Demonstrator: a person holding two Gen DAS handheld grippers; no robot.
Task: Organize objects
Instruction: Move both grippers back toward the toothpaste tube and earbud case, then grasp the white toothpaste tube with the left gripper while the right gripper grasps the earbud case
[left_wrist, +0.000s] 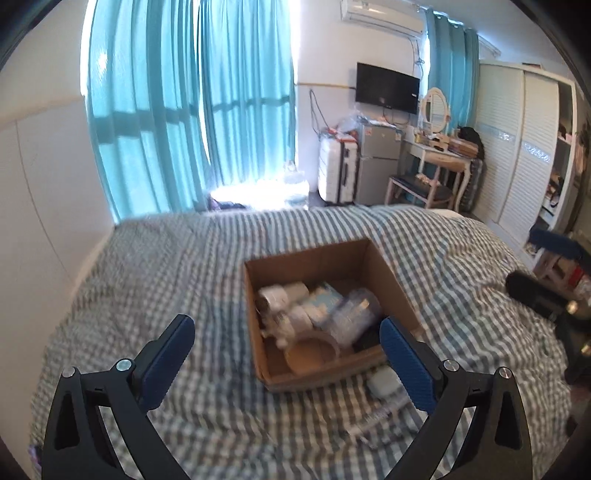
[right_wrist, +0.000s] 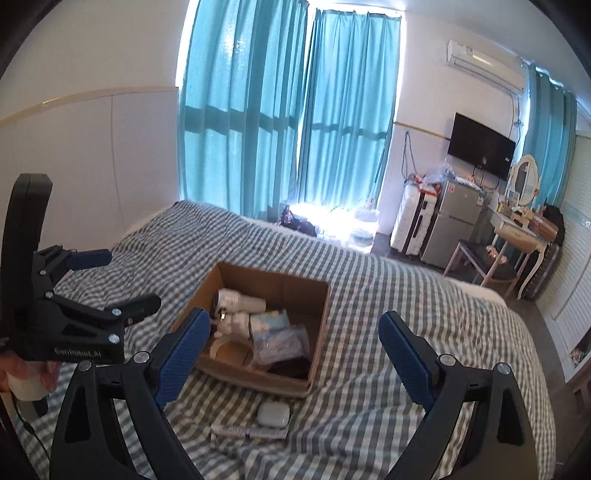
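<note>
An open cardboard box (left_wrist: 391, 284) (right_wrist: 280, 282) sits on the checked bed. It holds white rolls (right_wrist: 242, 301), a light blue pack (right_wrist: 271, 321), a clear plastic item (left_wrist: 354, 314) and a tape ring (left_wrist: 314, 347). A small white case (right_wrist: 272, 414) (left_wrist: 382, 380) and a flat tube (right_wrist: 247, 431) lie on the bedspread in front of the box. My left gripper (left_wrist: 288, 347) is open and empty, above the bed left of the box; it also shows in the right wrist view (right_wrist: 122, 278). My right gripper (right_wrist: 291, 347) is open and empty, above the white case.
The grey-and-white checked bedspread (right_wrist: 406, 295) covers the bed. Teal curtains (right_wrist: 288, 110) hang behind it. A fridge (right_wrist: 448, 225), suitcase, chair (right_wrist: 484, 262), dressing table and wardrobe (left_wrist: 517, 147) stand along the far right wall. A white panelled wall borders the bed on the left.
</note>
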